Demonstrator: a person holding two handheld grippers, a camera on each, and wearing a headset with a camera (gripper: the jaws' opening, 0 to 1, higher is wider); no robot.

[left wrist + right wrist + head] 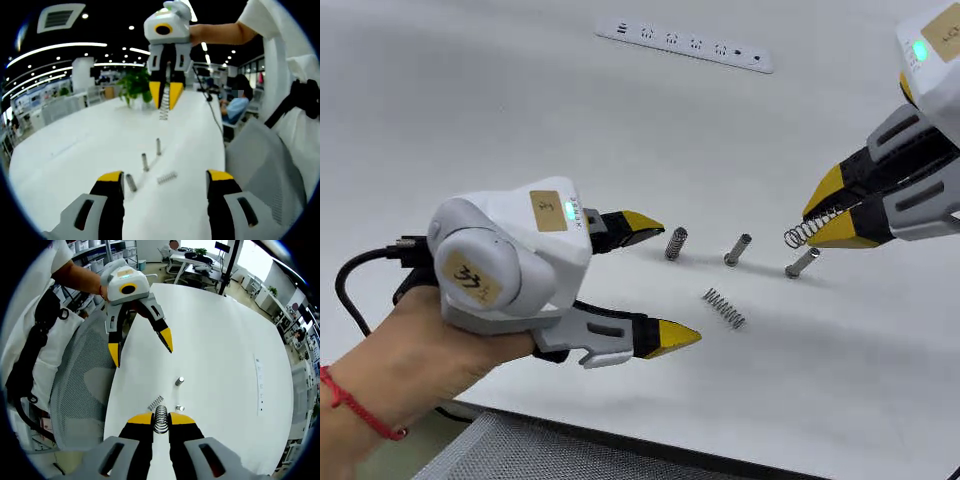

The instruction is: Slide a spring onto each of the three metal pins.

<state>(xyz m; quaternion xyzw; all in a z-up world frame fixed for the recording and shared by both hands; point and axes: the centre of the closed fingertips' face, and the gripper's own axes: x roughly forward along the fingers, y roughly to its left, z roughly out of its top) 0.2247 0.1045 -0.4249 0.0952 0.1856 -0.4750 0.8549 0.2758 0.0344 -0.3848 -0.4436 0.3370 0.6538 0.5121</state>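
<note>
Table [520, 120]: plain white, unpatterned
L gripper [662, 281] & R gripper [823, 218]: white bodies, grey/black jaws, yellow tips. Tan labels on both; dark handwritten marks on L's. Green LED lit on R's
Pins [737, 249]: bare silver metal
Held spring [805, 232], loose spring [724, 308]: silver-grey coils
Power strip [685, 44]: white, dark sockets
Cable [350, 275]: black
Wrist cord [355, 405]: red
Chair mesh [520, 450]: grey
Plant [134, 86]: green lvs
Sleeve [260, 17]: white
Ceiling [115, 25]: black w/ white light strips
</note>
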